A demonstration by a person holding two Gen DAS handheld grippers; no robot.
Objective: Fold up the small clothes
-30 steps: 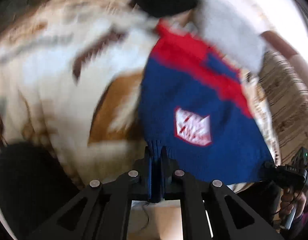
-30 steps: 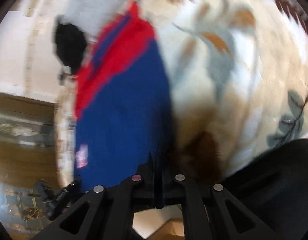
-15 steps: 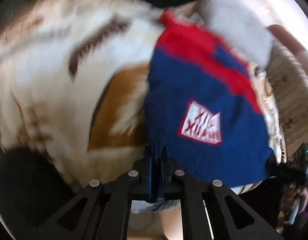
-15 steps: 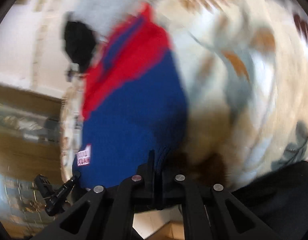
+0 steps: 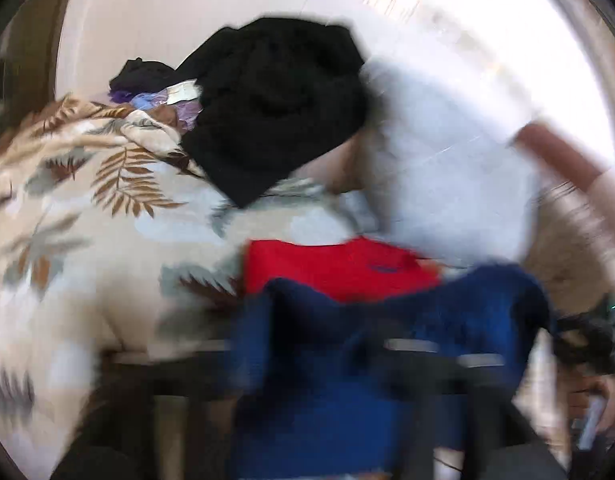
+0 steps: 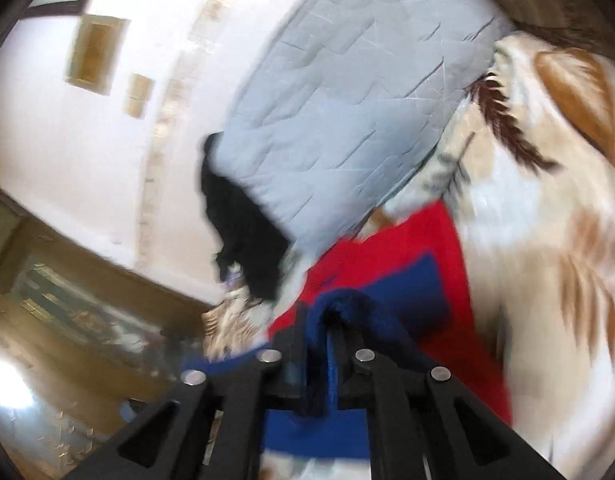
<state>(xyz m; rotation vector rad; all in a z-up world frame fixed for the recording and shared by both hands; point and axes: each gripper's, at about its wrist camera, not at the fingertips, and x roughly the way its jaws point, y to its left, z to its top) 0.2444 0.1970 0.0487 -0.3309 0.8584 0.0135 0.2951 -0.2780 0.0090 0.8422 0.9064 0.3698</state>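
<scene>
A small blue and red knitted sweater (image 5: 339, 272) lies on a leaf-patterned blanket (image 5: 67, 216). Its blue hem is lifted and doubled over toward the red shoulder part. My left gripper (image 5: 307, 360) is blurred and mostly hidden under the blue hem, which drapes over its fingers. In the right wrist view my right gripper (image 6: 327, 332) is shut on the blue hem of the sweater (image 6: 387, 264), held above the red part.
A black garment (image 5: 275, 104) and a pale grey quilted cloth (image 5: 447, 160) lie at the far side of the blanket. The grey cloth (image 6: 347, 100) and the black garment (image 6: 243, 224) also show in the right wrist view. A wooden cabinet (image 6: 67, 300) stands beyond.
Both grippers have lifted the sweater's blue hem and carried it forward over the body toward the red top. The white badge is no longer visible. Both views are blurred by motion.
</scene>
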